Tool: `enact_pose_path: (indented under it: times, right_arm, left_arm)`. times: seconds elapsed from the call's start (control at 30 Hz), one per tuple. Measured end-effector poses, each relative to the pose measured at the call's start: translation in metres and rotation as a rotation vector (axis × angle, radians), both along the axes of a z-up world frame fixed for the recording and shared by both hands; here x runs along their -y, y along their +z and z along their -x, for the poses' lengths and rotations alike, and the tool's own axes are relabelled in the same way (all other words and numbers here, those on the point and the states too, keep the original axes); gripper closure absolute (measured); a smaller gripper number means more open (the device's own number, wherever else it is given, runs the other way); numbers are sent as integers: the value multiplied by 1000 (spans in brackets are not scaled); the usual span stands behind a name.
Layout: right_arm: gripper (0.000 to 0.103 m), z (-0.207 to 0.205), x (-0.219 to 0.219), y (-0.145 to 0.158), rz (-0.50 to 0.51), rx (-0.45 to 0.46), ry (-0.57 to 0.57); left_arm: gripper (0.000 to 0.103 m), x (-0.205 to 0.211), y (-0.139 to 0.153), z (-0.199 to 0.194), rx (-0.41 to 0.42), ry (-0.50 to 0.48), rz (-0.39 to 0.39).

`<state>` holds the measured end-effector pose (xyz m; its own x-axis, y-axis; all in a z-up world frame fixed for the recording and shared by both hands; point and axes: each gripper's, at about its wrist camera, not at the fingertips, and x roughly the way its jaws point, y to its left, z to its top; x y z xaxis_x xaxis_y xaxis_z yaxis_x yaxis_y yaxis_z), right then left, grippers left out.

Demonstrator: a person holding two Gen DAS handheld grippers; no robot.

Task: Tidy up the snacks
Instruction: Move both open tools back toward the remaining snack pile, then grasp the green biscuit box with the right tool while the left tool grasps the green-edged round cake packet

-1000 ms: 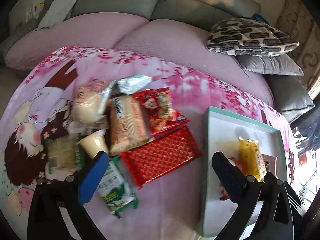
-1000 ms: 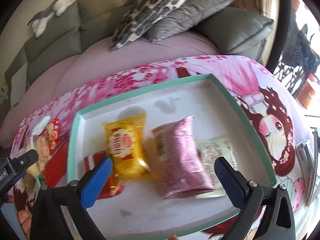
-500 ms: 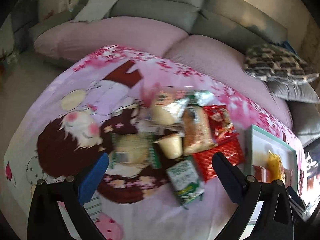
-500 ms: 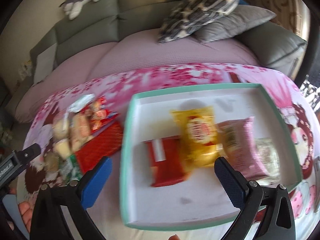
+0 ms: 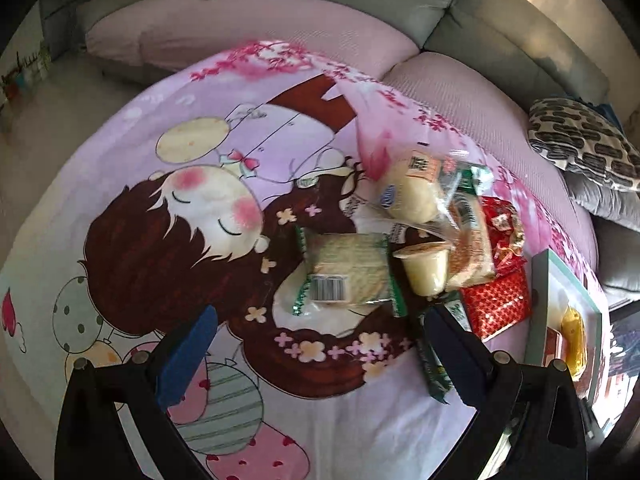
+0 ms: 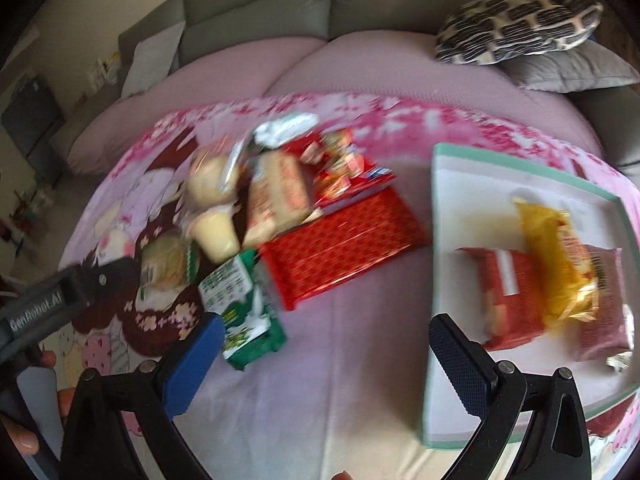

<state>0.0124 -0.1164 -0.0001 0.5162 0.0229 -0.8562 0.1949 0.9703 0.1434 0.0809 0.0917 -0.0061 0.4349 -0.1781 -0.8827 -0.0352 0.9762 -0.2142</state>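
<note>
You've got a pink cartoon-print cloth (image 5: 168, 208) with cherry blossoms, a red diamond-pattern packet (image 6: 340, 248), a green-and-white packet (image 6: 244, 312), a pale yellow pudding cup (image 5: 424, 268), a white tray (image 6: 460, 184) with a mint-green rim, a yellow packet (image 6: 556, 260), and a black-and-cream patterned cushion (image 6: 516, 24).

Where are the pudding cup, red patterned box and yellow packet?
pudding cup (image 5: 425, 270): left wrist view, side wall.
red patterned box (image 6: 340, 246): right wrist view, top face.
yellow packet (image 6: 554, 258): right wrist view, middle of the wrapper.
</note>
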Motion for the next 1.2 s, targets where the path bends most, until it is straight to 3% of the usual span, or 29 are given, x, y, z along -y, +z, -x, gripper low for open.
enact_pose_path:
  times: [0.37, 0.6, 0.73, 1.2]
  right_arm:
    - [0, -18, -42, -25, 67, -67, 113]
    - [0, -30, -42, -37, 69, -94, 108]
    - [0, -32, -43, -42, 68, -107, 113]
    - [0, -37, -50, -40, 57, -58, 166]
  left_arm:
    - [0, 1, -23, -31, -74, -38, 62]
    - [0, 19, -39, -47, -109, -83, 30]
    - [0, 27, -42, -48, -84, -102, -25]
    - [0, 34, -47, -55, -87, -113, -84]
